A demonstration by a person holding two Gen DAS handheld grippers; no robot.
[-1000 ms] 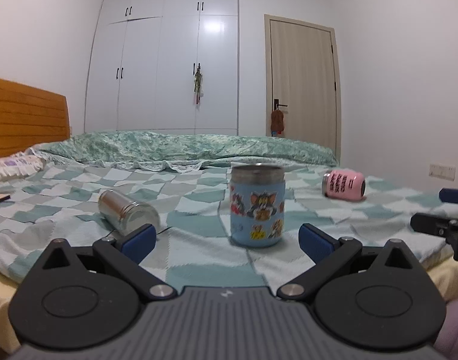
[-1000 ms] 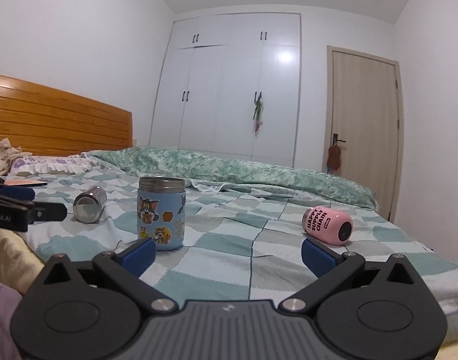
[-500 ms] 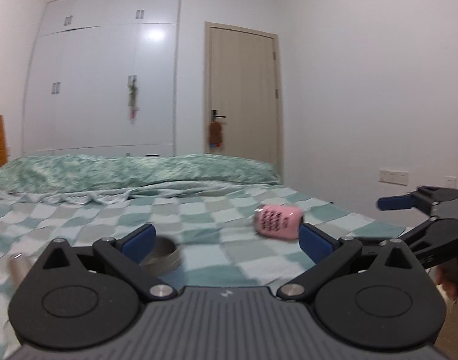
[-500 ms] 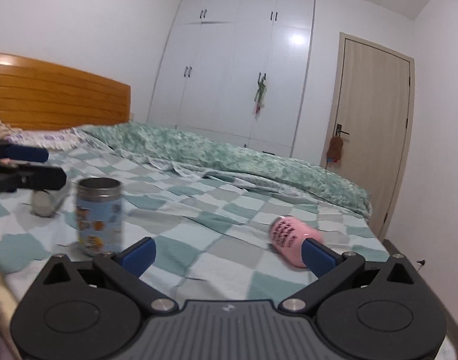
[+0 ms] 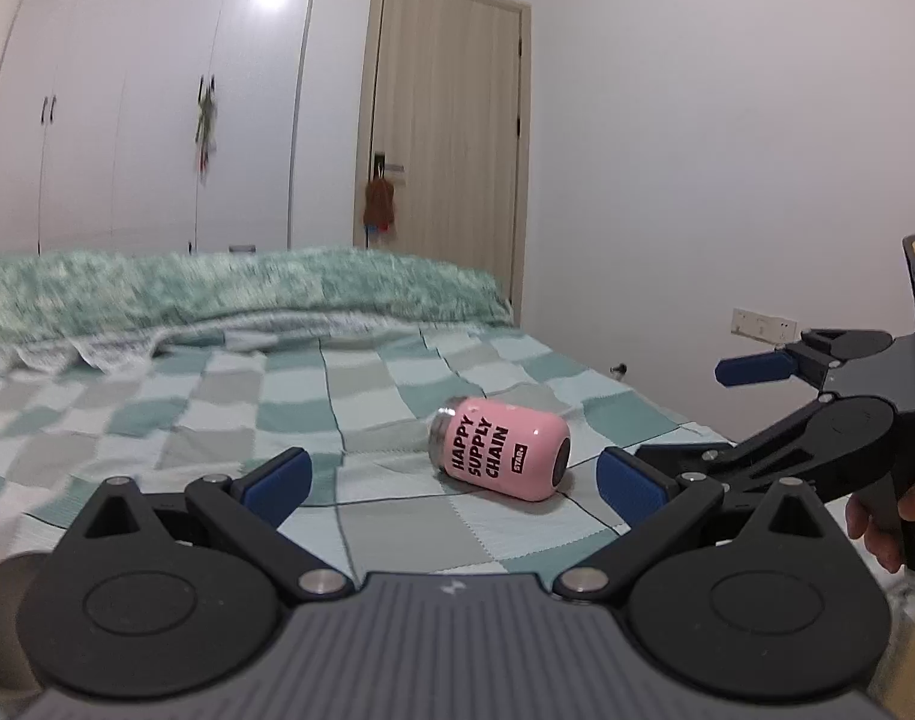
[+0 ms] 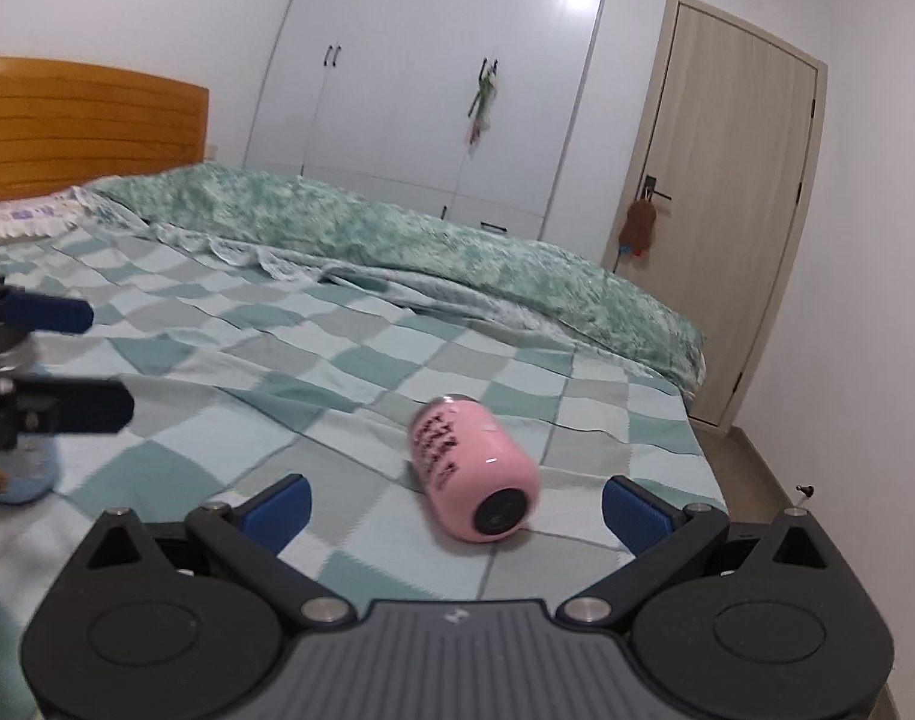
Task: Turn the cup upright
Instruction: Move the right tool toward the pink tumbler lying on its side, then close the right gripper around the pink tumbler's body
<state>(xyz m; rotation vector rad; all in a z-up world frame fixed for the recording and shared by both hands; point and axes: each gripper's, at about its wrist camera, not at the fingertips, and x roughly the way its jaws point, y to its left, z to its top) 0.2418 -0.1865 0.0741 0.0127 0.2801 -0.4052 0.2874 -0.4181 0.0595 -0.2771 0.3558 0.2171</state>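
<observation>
A pink cup (image 5: pixel 500 455) with black lettering lies on its side on the checked bedspread (image 5: pixel 229 396). It also shows in the right wrist view (image 6: pixel 475 474), with its dark base facing me. My left gripper (image 5: pixel 451 483) is open and empty, a short way in front of the cup. My right gripper (image 6: pixel 454 507) is open and empty, with the cup lying just beyond its fingertips, between them. The right gripper also shows at the right edge of the left wrist view (image 5: pixel 829 402).
A blue cartoon cup (image 6: pixel 16 420) stands upright at the far left, partly hidden by the left gripper (image 6: pixel 55 360). A folded green quilt (image 6: pixel 397 246) lies across the far side of the bed. A door (image 6: pixel 733 198) and wardrobe (image 6: pixel 433 78) stand behind.
Both grippers have swung right, away from the blue cup and the steel cup, and now face the pink cup from closer. Both stay open.
</observation>
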